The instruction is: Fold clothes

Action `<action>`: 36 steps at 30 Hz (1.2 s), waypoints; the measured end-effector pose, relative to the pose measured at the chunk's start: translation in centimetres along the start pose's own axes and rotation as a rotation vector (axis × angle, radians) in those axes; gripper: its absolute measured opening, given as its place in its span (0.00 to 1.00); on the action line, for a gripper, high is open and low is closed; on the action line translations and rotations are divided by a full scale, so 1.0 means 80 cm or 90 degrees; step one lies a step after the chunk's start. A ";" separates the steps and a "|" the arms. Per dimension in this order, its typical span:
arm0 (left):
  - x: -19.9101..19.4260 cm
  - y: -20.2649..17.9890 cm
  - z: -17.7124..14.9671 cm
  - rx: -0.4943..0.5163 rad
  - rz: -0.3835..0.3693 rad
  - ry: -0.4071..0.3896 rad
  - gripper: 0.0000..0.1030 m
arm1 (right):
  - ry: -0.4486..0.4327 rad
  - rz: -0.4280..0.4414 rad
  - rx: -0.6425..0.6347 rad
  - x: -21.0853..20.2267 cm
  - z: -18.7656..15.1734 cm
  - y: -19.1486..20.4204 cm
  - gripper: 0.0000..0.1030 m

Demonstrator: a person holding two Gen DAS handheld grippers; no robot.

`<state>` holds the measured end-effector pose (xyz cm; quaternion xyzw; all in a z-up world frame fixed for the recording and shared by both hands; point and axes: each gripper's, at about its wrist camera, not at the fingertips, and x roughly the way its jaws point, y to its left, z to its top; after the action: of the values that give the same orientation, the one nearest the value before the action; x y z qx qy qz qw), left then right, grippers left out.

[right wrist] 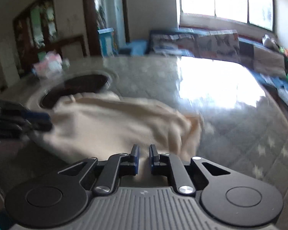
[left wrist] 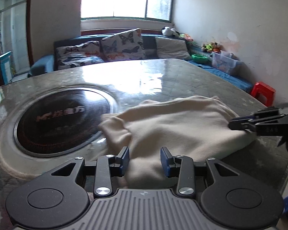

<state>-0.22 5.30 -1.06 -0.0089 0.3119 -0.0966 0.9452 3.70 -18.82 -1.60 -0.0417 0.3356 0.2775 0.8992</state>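
Observation:
A cream garment (left wrist: 174, 128) lies bunched on the glossy table (left wrist: 124, 76); it also shows in the right wrist view (right wrist: 113, 122). My left gripper (left wrist: 145, 160) is open, its jaws either side of the garment's near edge; it shows blurred at the left of the right wrist view (right wrist: 46, 121). My right gripper (right wrist: 144, 158) has its jaws close together on a fold of the garment's near right edge. It enters the left wrist view from the right (left wrist: 238, 124), at the garment's right corner.
A round black cooktop (left wrist: 63, 118) is set into the table left of the garment. A sofa with butterfly cushions (left wrist: 122, 46) stands behind the table. A red stool (left wrist: 263, 93) and a plastic box (left wrist: 223, 62) are at the right wall.

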 end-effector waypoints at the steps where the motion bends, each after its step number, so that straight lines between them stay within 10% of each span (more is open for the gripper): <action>1: -0.003 0.006 0.001 -0.011 0.002 -0.002 0.38 | 0.002 0.004 0.011 -0.001 0.000 -0.003 0.09; 13: 0.022 0.058 0.016 -0.158 0.003 0.027 0.21 | 0.007 -0.007 -0.023 -0.001 0.001 0.008 0.13; 22: 0.017 0.037 0.020 -0.072 0.039 -0.016 0.00 | 0.008 -0.015 -0.045 0.001 0.001 0.011 0.13; 36: 0.014 0.062 0.018 -0.153 0.002 0.003 0.03 | 0.006 -0.015 -0.046 0.001 0.000 0.010 0.14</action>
<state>2.41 9.91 -0.92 -0.1214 0.3231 -0.0575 0.9368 3.35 -18.12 -1.56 -0.0797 0.3291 0.2785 0.8988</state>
